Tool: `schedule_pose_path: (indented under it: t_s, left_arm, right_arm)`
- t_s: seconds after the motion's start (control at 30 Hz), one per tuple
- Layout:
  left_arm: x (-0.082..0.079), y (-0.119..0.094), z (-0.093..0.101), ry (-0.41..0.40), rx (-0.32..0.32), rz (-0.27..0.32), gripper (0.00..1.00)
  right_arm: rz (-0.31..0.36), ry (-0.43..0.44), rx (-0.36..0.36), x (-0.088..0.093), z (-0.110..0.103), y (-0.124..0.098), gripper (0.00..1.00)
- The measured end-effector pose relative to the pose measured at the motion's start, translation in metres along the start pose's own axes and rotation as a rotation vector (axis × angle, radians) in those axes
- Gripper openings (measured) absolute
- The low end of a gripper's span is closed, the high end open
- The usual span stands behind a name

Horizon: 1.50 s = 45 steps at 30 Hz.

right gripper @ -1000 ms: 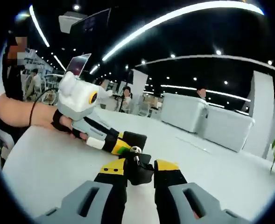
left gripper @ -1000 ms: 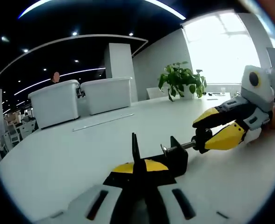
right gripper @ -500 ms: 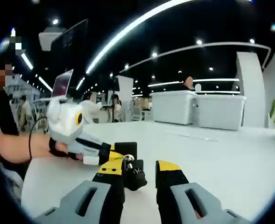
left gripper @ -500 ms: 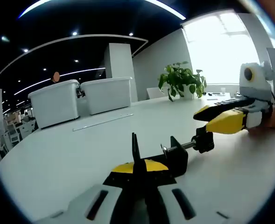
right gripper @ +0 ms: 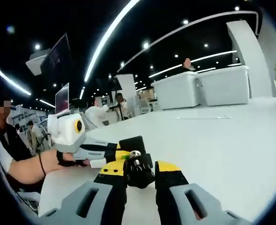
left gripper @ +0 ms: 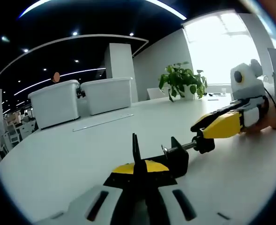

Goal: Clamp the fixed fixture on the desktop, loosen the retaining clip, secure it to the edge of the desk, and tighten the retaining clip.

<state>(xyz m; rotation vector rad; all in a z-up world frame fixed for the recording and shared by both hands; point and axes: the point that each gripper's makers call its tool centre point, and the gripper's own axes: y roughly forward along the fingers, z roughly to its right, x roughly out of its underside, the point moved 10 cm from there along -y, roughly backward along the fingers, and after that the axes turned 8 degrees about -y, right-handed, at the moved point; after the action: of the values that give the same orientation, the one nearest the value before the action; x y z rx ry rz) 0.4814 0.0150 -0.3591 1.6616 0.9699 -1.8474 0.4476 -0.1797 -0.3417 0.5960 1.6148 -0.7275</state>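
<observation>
Left gripper view: at six o'clock the left gripper [left gripper: 140,180] is clenched on the black metal C-shaped clamp fixture [left gripper: 163,159], which sits on the white desktop [left gripper: 58,159], well inside its edge. At three o'clock the right gripper [left gripper: 204,137] pinches the black knob of the clamp's screw [left gripper: 204,140]. The fixture is held; loosening appears underway, while mounting and tightening remain.

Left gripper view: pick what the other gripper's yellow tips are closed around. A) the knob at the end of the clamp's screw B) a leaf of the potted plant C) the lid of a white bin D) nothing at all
A: the right gripper comes in from the right and its yellow tips close on the black knob at the screw end of the clamp, which the left gripper holds on the table.
</observation>
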Motion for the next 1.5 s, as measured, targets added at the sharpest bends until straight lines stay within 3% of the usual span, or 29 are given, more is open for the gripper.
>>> schedule_pose_path:
  t_s: [0.03,0.13,0.6,0.63,0.83,0.97,1.07,1.17,1.3,1.5]
  left_arm:
    - [0.0,0.0,0.0,0.0,0.0,0.0,0.05]
    - [0.0,0.0,0.0,-0.002,-0.001,0.0,0.05]
    - [0.001,0.004,-0.003,-0.003,-0.003,-0.001,0.05]
    - [0.001,0.004,-0.004,-0.003,-0.003,-0.001,0.05]
    - [0.001,0.006,-0.006,-0.002,-0.002,0.0,0.05]
    - [0.001,0.007,-0.009,0.0,0.0,0.001,0.05]
    - [0.001,0.008,-0.01,0.002,0.0,0.002,0.05]
    - [0.001,0.008,-0.011,0.005,0.0,0.003,0.05]
    - [0.0,0.008,-0.01,0.003,-0.002,0.001,0.05]
    - [0.0,0.006,-0.009,0.004,-0.004,0.002,0.05]
  right_arm:
    - [-0.009,0.025,-0.018,0.001,0.0,0.001,0.2]
    - [0.003,-0.03,-0.022,0.001,-0.001,0.001,0.19]
    - [0.01,-0.743,0.082,0.004,-0.026,0.001,0.19]
    - [0.012,-0.762,0.085,0.005,-0.027,0.002,0.19]
    - [0.015,-0.661,0.067,0.003,-0.023,0.001,0.19]
    - [0.029,-0.451,0.015,0.001,-0.02,-0.001,0.28]
    - [0.059,-0.35,0.026,-0.004,-0.014,-0.004,0.29]
    - [0.046,-0.233,0.014,-0.004,-0.007,-0.004,0.29]
    - [0.037,-0.185,-0.031,-0.003,-0.006,0.0,0.29]
    - [0.003,-0.183,-0.019,0.001,-0.002,0.004,0.26]
